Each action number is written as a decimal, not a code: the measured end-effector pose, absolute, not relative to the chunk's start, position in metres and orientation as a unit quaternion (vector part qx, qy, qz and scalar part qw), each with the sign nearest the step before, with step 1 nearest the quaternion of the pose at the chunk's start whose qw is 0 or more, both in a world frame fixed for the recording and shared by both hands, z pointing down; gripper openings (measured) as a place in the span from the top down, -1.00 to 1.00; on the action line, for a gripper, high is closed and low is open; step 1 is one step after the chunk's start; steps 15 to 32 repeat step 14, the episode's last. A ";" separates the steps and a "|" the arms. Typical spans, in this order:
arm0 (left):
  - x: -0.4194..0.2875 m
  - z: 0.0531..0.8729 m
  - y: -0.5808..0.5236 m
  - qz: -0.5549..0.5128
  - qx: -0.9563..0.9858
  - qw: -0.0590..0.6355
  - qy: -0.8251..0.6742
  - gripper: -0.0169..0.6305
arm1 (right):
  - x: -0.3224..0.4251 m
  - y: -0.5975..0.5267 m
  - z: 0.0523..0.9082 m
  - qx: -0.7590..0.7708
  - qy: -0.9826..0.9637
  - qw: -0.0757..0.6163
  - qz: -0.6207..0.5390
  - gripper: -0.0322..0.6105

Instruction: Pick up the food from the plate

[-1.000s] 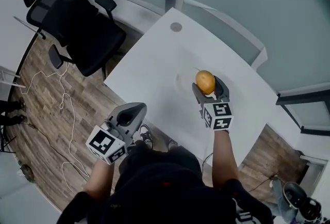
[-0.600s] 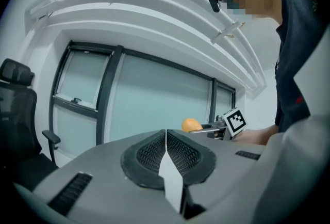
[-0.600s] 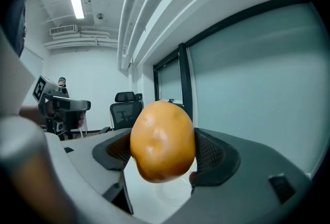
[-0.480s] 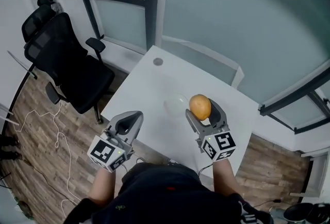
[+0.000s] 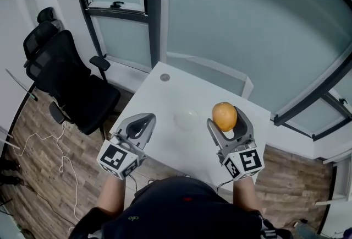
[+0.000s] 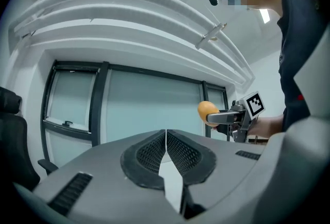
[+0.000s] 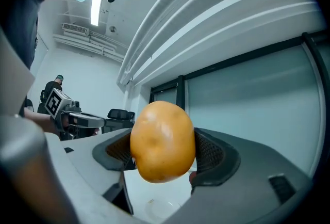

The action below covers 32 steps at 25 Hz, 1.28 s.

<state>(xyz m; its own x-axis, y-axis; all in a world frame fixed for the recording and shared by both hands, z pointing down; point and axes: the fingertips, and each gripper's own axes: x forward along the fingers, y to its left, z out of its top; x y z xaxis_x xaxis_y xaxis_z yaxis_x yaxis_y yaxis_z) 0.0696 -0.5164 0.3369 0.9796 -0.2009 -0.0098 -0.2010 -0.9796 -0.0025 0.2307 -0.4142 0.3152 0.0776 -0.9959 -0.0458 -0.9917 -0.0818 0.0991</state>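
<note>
My right gripper [image 5: 225, 121] is shut on an orange-yellow, potato-like food [image 5: 224, 116], held high above the white table [image 5: 165, 139]. In the right gripper view the food [image 7: 162, 141] fills the space between the dark ribbed pads [image 7: 211, 153]. A clear plate [image 5: 187, 119] lies on the table to the left of that gripper and holds nothing that I can see. My left gripper [image 5: 138, 124] hangs over the table's near left part, its jaws pressed together with nothing between them [image 6: 166, 150]. From the left gripper view the food [image 6: 207, 111] shows at the right.
A black office chair [image 5: 66, 81] stands on the wood floor left of the table. Glass walls with dark frames [image 5: 153, 17] rise behind the table. A small round cap [image 5: 164, 77] sits near the table's far corner. White cables [image 5: 66, 161] trail on the floor.
The right gripper has lifted the food higher and a little to the right, away from the plate. The head camera has tilted up, so more glass wall shows. The left gripper stays shut.
</note>
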 end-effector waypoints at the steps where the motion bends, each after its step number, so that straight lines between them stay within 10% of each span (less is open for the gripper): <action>1: 0.070 0.337 -0.514 0.005 -0.995 0.001 0.097 0.86 | 0.231 -0.412 0.314 0.736 -0.675 0.022 -0.050 -0.25; 32: 0.059 0.339 -0.513 0.010 -0.996 -0.018 0.087 0.86 | 0.218 -0.419 0.314 0.736 -0.675 0.029 -0.052 -0.25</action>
